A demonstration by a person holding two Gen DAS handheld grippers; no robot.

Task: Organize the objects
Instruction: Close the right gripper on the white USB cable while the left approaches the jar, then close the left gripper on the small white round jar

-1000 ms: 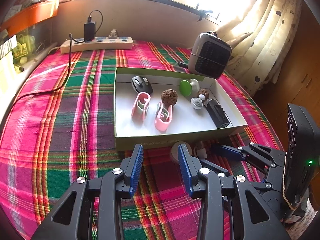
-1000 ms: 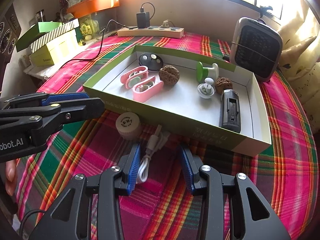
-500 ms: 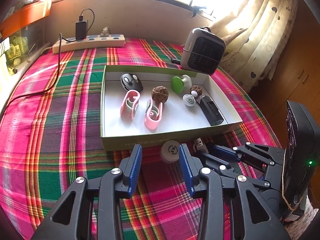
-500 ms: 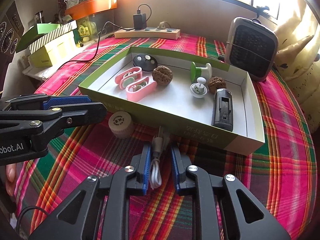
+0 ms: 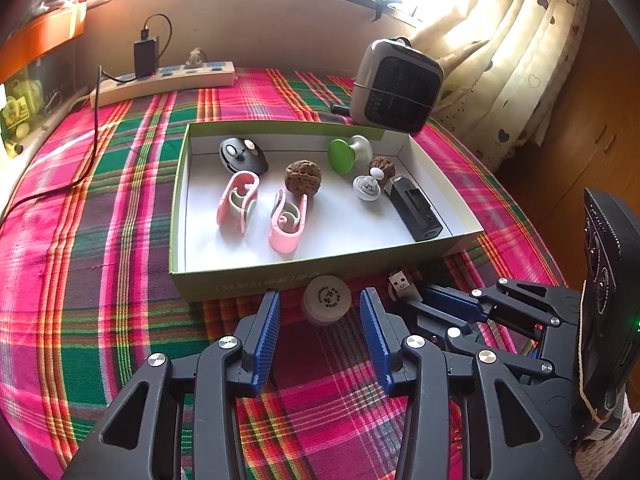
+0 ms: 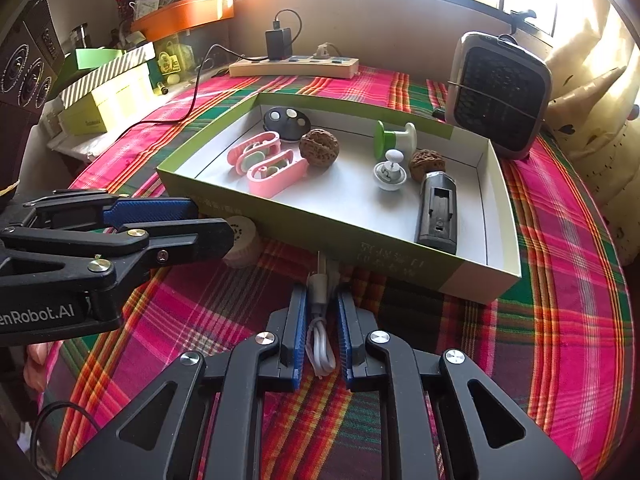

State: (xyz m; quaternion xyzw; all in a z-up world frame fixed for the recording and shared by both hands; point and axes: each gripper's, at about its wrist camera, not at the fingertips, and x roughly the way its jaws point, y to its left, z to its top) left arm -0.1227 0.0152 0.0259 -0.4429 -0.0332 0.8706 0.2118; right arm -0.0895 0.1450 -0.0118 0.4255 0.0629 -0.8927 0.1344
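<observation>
- Box (image 5: 320,276): open, green-walled, mid-cloth; its near wall stood just beyond both grippers.
- Contents: two pink clips (image 5: 286,216), two walnuts (image 5: 303,176), a black fob (image 5: 242,155), a green knob (image 5: 343,155), a white knob (image 5: 366,187), a black case (image 5: 416,210). All lay loose on the white floor.
- Cap (image 5: 327,300): round, beige, on the cloth just outside the near wall, slightly left of the cable.
- Cable (image 6: 320,320): white, coiled, on the cloth just outside the near wall; its long axis ran near to far, in line with the right fingers, its plug (image 5: 400,280) pointing at the wall.
- Left gripper (image 5: 320,312): jaws opening, about half spread, to either side of the cap with a gap on both sides; nothing held. It was the nearer one to the cap.
- Right gripper (image 6: 322,320): jaws nearly together, pads pressed on the cable's plug end, the loop trailing back between the fingers.
- Key relation: the box lay directly ahead of the gripped cable, beyond the near wall, so the carry would likely need a lift over that wall.
- Change from a second before: the right jaws, then wide about the cable, had clamped it; the left jaws had widened, and the cap sat more squarely between them.
- Strip (image 6: 294,66), heater (image 6: 498,96): far side, untouched.
</observation>
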